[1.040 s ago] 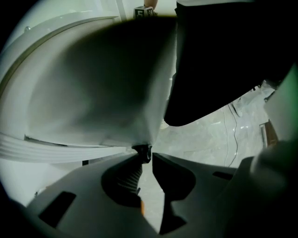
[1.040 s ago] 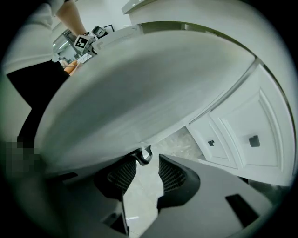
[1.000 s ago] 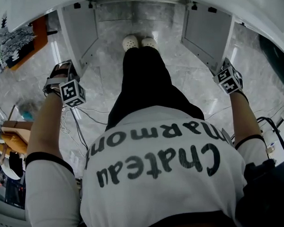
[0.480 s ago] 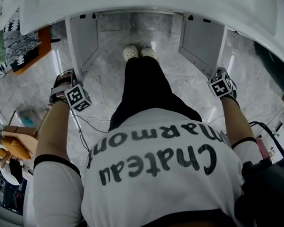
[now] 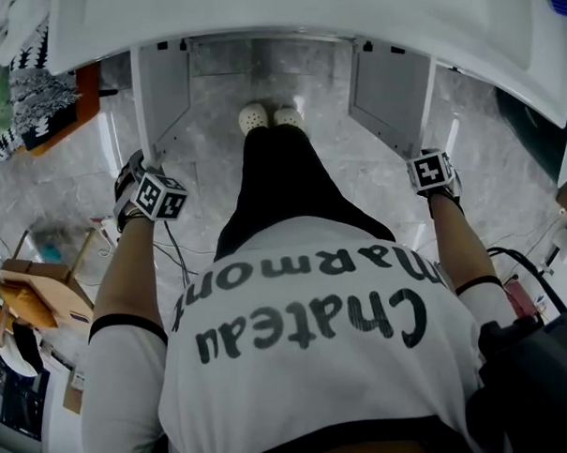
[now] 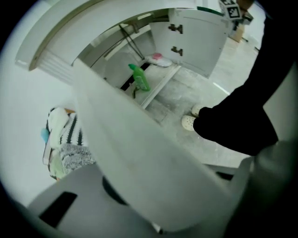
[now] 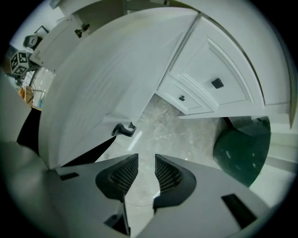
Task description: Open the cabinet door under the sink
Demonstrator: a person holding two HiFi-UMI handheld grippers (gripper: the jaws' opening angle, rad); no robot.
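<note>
Both white doors under the sink stand open in the head view, the left door (image 5: 160, 95) and the right door (image 5: 390, 85). My left gripper (image 5: 141, 185) is at the left door's outer edge. In the left gripper view that door's panel (image 6: 135, 153) fills the space between the jaws of my left gripper (image 6: 167, 204), which is shut on it. My right gripper (image 5: 434, 172) hangs just off the right door. In the right gripper view its jaws (image 7: 146, 160) have just been closing. A narrow gap is left and only floor shows through it. The door's black handle (image 7: 123, 129) lies beyond the left jaw.
Inside the cabinet stand a green bottle (image 6: 139, 78) and a pink and white item (image 6: 158, 59). The person's white shoes (image 5: 265, 116) are between the doors. A dark green bin (image 7: 242, 148) sits right of the right door. Cables (image 5: 172, 254) and clutter (image 5: 33, 288) lie at the left.
Both marker cubes have rolled with the wrists. The right gripper has shifted left and a little down in the picture, and the left one slightly right. Both doors stay wide open.
</note>
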